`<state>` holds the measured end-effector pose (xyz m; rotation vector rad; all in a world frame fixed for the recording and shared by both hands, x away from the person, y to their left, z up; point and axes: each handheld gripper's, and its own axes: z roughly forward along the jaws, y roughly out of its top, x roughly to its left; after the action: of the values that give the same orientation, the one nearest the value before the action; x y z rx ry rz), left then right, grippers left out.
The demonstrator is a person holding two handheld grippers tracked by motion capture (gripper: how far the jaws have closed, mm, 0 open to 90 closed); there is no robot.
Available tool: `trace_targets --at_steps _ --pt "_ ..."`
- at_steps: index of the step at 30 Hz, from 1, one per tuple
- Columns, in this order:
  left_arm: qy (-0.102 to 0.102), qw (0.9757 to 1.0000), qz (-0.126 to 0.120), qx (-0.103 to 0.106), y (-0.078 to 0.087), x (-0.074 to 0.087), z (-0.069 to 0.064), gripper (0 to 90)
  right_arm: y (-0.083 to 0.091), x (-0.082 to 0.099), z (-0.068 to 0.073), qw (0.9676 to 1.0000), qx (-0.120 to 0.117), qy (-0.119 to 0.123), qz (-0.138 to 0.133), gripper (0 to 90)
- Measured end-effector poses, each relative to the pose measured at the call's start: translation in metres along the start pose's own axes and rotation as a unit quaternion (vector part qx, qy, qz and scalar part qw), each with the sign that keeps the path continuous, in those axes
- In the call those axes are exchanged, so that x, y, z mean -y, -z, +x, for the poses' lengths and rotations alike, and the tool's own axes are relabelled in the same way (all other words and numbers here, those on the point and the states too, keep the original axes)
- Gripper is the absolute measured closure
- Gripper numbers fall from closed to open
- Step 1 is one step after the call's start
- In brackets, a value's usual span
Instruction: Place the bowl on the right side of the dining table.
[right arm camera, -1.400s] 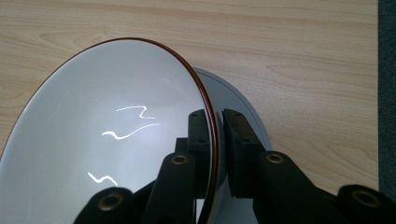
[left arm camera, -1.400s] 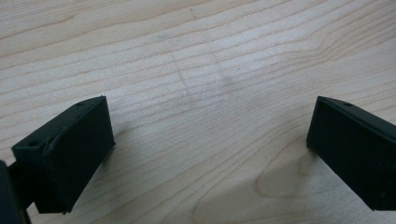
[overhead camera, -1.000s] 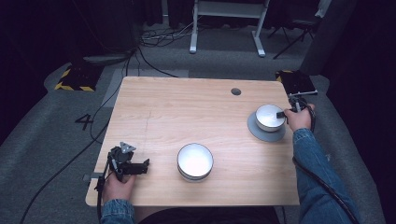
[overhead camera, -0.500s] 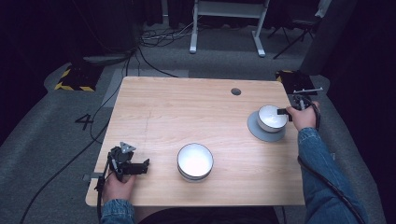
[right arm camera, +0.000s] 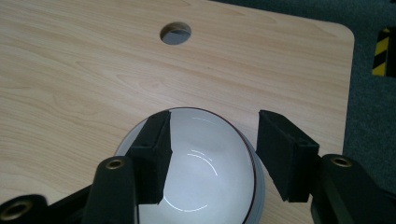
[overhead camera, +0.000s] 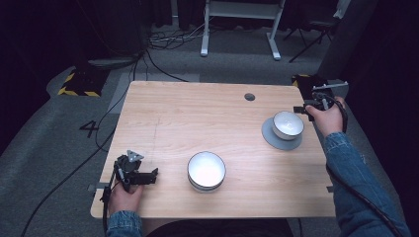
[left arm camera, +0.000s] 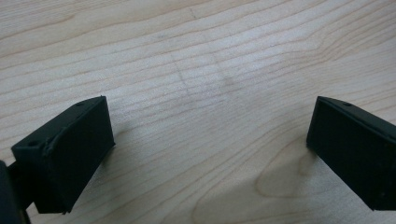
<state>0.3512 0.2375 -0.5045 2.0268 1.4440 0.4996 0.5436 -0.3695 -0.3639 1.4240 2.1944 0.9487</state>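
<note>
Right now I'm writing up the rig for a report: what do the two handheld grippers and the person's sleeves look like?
Both are black. The left gripper carries a grey three-cornered plate on top and has blocky, rectangular jaw pads. The right gripper has brass-coloured fittings at its jaw joints. A black cable trails along the right arm. The sleeves are blue denim.

Table (overhead camera: 197, 123) lit bright, surroundings v. dark; bowl (right arm camera: 205, 172) glare.

Open claw (right arm camera: 212, 154) over white bowl (right arm camera: 205, 177) on table (right arm camera: 70, 70)

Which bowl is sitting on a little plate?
The far right bowl, by the right tongs, sits on a grey plate. The near bowl rests straight on the table.
</note>
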Motion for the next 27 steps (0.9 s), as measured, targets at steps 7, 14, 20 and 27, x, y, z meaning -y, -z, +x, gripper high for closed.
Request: trace_targets --at_steps 7,14,20,27 --pt "0.001 1.0000 0.000 0.000 0.000 0.000 0.000 0.7 0.024 -0.004 0.013 0.9991 -0.020 0.035 -0.016 43.1" --pt "0.000 1.0000 0.000 0.000 0.000 0.000 0.000 0.7 0.046 0.001 0.027 0.9962 -0.042 0.071 -0.028 40.6" --pt "0.000 1.0000 -0.001 -0.001 0.000 0.000 0.000 0.6 0.062 0.008 0.037 0.9927 -0.057 0.101 -0.031 40.7" --pt "0.001 1.0000 -0.001 -0.001 0.000 0.000 0.000 0.6 0.079 0.018 0.053 0.9883 -0.080 0.126 -0.031 40.4"
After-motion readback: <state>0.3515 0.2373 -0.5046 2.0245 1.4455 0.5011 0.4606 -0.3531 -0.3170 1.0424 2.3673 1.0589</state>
